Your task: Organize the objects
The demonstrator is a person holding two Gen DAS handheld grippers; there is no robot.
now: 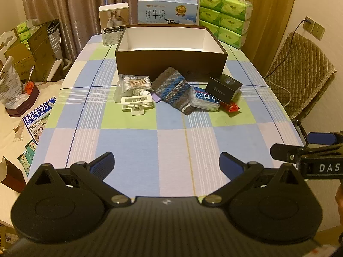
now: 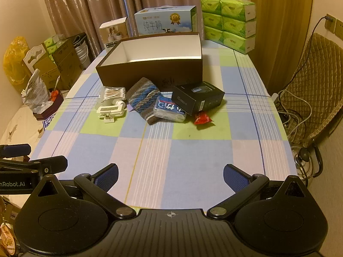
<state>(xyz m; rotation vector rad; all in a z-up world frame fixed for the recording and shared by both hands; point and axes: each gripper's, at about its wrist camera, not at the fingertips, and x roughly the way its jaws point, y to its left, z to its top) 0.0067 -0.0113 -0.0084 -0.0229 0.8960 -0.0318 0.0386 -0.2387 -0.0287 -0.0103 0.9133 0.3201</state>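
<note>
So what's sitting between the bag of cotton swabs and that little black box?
The striped knitted cloth and a blue tissue pack lie between the cotton swabs and black box; both wrist views show it.

Bare tablecloth [image 1: 163,141] ahead, clutter row fronting brown box [image 1: 171,64], open top

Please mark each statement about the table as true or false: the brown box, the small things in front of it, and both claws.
1. The brown box holds several items. False: it looks empty.
2. The knitted cloth lies in front of the box. True.
3. The left claw grips the cotton swabs. False: it is open, holding nothing.
4. The right claw is open. True.
5. The red packet lies beside the black box. True.
</note>
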